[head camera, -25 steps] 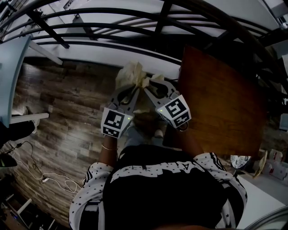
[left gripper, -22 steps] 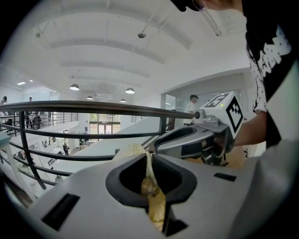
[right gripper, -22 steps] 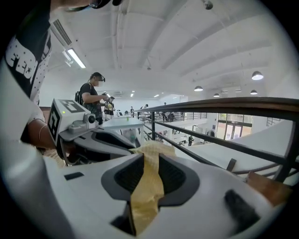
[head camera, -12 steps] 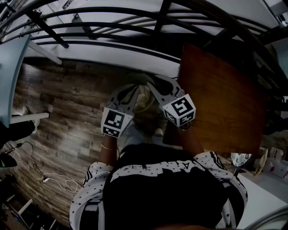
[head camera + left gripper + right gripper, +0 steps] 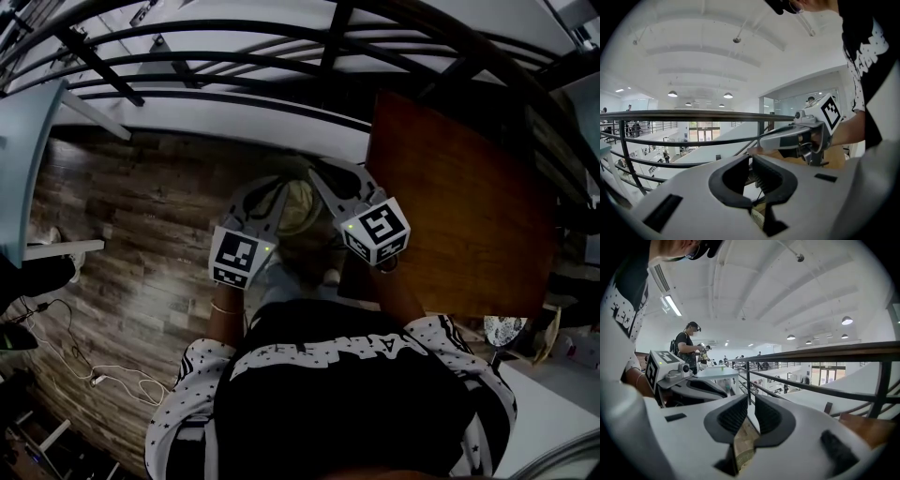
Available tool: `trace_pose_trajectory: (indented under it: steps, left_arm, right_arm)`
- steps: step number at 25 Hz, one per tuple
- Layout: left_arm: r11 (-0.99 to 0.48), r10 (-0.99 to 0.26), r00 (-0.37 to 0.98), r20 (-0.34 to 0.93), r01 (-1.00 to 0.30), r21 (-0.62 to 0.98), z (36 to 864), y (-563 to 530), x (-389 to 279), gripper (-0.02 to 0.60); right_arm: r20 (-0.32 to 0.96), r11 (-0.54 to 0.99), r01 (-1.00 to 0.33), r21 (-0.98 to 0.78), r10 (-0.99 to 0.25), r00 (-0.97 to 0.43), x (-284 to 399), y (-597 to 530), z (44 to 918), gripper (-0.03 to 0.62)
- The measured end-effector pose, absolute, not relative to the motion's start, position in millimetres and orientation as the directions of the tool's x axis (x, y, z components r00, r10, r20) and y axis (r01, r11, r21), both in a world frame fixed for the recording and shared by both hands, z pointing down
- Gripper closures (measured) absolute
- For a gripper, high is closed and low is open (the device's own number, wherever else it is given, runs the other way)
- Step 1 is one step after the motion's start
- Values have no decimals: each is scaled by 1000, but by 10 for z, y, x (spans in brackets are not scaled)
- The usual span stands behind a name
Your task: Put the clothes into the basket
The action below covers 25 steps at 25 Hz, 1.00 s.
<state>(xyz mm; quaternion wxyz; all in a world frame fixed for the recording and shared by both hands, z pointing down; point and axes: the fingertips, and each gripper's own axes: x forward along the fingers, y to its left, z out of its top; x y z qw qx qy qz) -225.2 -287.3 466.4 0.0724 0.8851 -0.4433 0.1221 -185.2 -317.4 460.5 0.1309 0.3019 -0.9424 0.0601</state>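
The pale cloth (image 5: pixel 300 204) seems to lie in the basket (image 5: pixel 743 451), yet with the left claw (image 5: pixel 751 159) clenched empty just above the basket and the right claw (image 5: pixel 751 398), also empty, having just been closing, a snagged fold could pull it out.

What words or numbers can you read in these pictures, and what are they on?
"A": the only letter I can make out, in the white print across the person's black shirt; the other letters are too squashed to read.
Left cube: black-and-white squares only, no words.
Right cube: the same kind of pattern, no words.
The shirt's print in the two gripper views: too cut off to read.
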Motion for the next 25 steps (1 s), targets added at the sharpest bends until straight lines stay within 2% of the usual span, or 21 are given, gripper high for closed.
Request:
trace_pose_trajectory:
  steps: [25]
  left_arm:
    - [-665,-731,637,243,-745,-49,4379,-3009,-2148,549]
  right_arm:
    - [249,774,-633,12,-615,-748,-1752,-3254,4361,554]
